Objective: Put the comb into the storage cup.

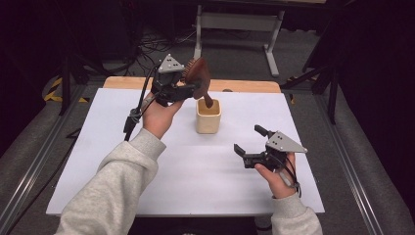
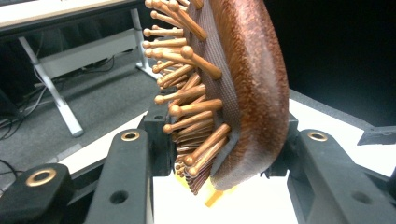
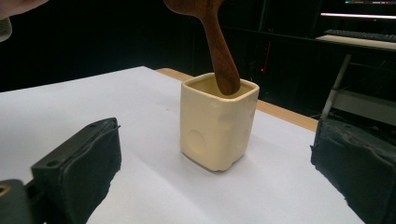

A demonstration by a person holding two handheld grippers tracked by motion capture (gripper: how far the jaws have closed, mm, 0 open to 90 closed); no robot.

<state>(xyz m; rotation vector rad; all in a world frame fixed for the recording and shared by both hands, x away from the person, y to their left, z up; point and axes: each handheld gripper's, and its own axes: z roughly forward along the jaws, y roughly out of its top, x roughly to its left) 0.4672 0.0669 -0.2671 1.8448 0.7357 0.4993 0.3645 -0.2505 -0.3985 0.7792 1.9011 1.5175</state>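
Observation:
A wooden hairbrush (image 1: 198, 73) with round-tipped pins (image 2: 187, 116) hangs handle-down over a cream square cup (image 1: 208, 116) near the middle of the white table. My left gripper (image 1: 192, 87) is shut on the brush's head (image 2: 252, 84), one jaw on the pin side and one on the smooth back. The handle's (image 3: 222, 56) tip sits just inside the cup's (image 3: 217, 126) mouth. My right gripper (image 1: 247, 138) rests low at the right front of the table, open, with nothing between its jaws. It faces the cup from a short way off, seen in the right gripper (image 3: 217, 170) view.
The white tabletop (image 1: 195, 186) has a wooden strip (image 1: 244, 86) along its far edge. Behind it stands a pale desk frame (image 1: 235, 22) on a grey floor. A black cable (image 1: 134, 115) trails from the left gripper. Metal rails run along both table sides.

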